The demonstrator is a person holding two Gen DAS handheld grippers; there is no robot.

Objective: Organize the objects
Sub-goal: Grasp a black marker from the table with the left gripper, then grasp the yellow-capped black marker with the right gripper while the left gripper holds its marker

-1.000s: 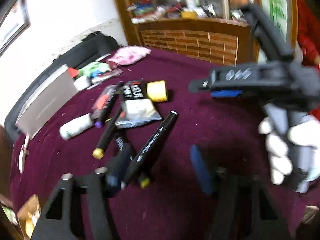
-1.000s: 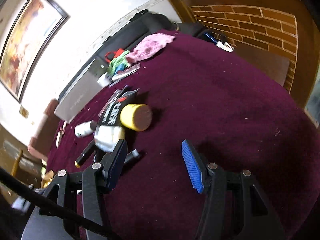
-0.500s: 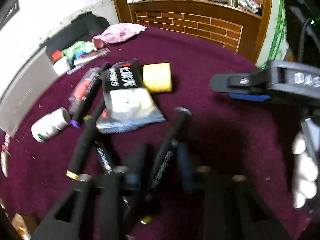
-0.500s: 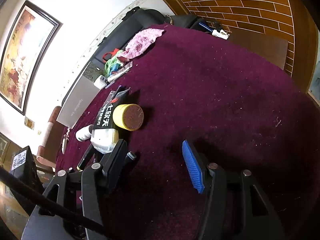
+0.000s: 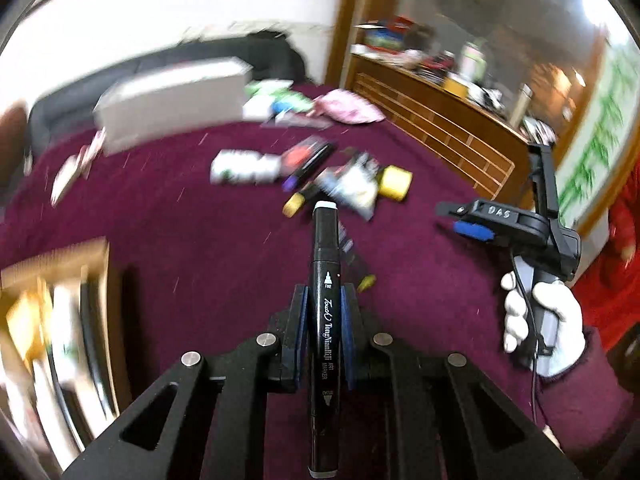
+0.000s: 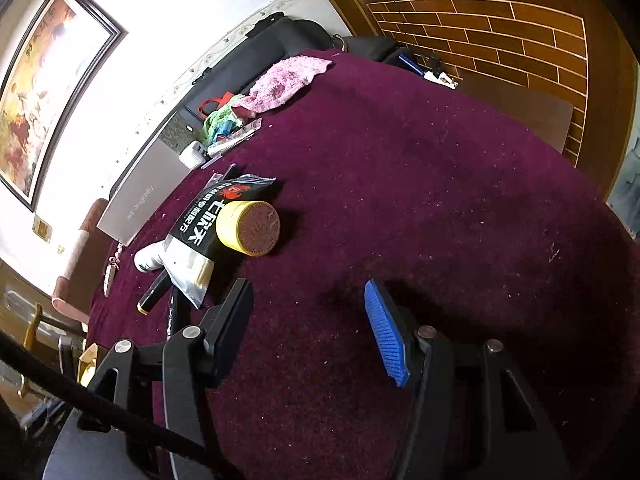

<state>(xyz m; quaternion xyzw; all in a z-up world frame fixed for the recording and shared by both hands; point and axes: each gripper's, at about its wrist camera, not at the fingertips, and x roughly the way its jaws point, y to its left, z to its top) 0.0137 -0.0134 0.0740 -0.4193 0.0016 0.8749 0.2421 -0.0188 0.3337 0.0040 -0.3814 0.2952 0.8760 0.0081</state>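
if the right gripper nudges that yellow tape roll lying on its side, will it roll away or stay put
The tape roll lies with its round face toward the right wrist camera, so it would probably roll if pushed across its curved side. The fuzzy maroon cloth should slow it soon. It touches the black packet, which may block rolling that way. It looks stiff, so it should not crush.

roll [image 6: 250,226] on table [image 6: 440,200], right of packet [image 6: 208,232] | towel [image 6: 286,84] behind | bottle [image 6: 150,258] left of packet
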